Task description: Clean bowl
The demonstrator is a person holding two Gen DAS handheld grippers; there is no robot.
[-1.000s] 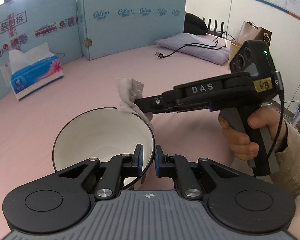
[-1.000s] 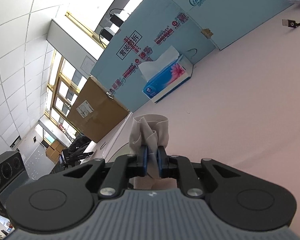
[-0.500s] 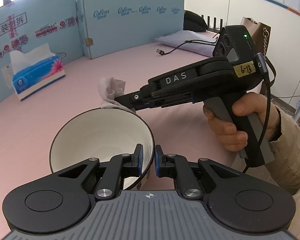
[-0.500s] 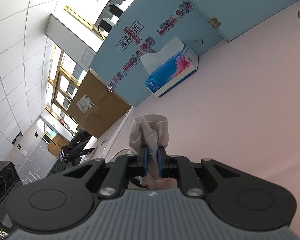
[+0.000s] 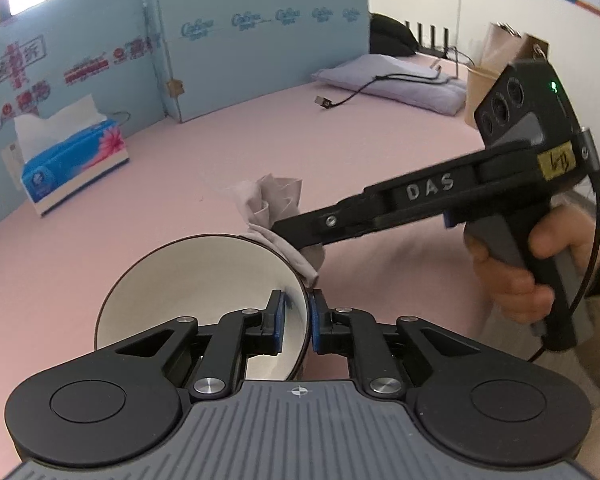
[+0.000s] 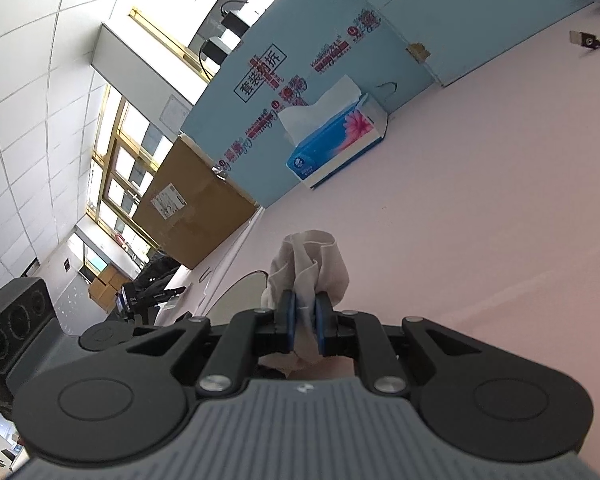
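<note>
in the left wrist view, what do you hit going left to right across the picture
tissue box → bowl, its rim clamped by the left gripper → cloth at the bowl's far rim, held by the right gripper → the person's right hand on the handle

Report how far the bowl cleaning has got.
Done: the left gripper is clamped on the bowl rim, tilting it, and the right gripper is shut on the cloth.
In hand: the cloth lies against the bowl's outer rim on the right, not inside.
Left: wiping the white inside, which shows no obvious dirt, then setting the bowl down on the pink table.
</note>
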